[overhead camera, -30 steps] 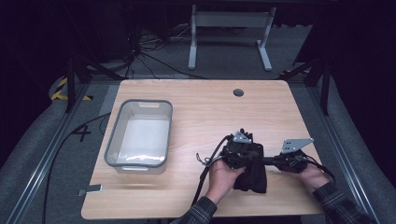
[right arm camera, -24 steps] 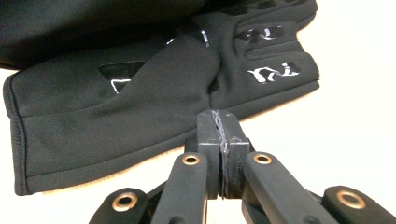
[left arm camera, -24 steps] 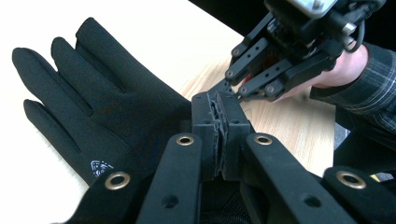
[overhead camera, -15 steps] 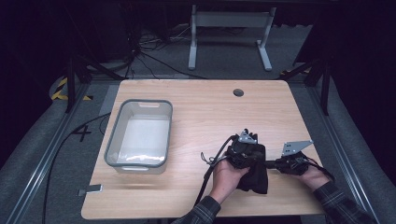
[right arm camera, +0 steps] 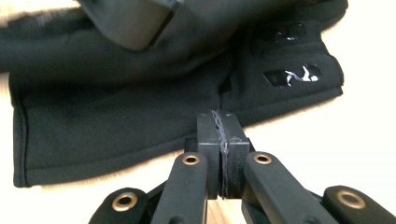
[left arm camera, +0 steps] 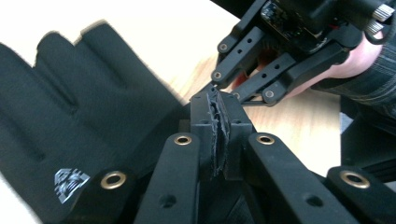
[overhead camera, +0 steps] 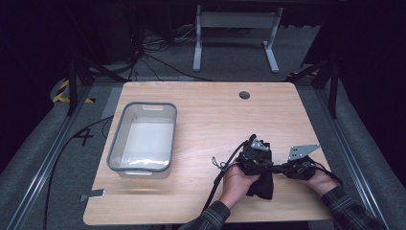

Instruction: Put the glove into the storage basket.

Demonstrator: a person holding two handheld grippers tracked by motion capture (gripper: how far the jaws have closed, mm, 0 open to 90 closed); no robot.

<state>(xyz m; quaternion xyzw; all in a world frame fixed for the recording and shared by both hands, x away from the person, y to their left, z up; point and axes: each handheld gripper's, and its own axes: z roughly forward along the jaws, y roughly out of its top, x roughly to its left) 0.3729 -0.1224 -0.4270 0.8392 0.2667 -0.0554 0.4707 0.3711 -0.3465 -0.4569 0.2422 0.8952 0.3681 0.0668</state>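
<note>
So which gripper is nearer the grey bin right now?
Left. The left gripper sits over the black glove, on the side towards the grey bin. The right gripper lies beyond the glove, farther from the bin.

Left tongs (overhead camera: 257, 160) jaws nearly together, just easing apart, right tongs (overhead camera: 280, 168) clamped shut, tips meeting
</note>
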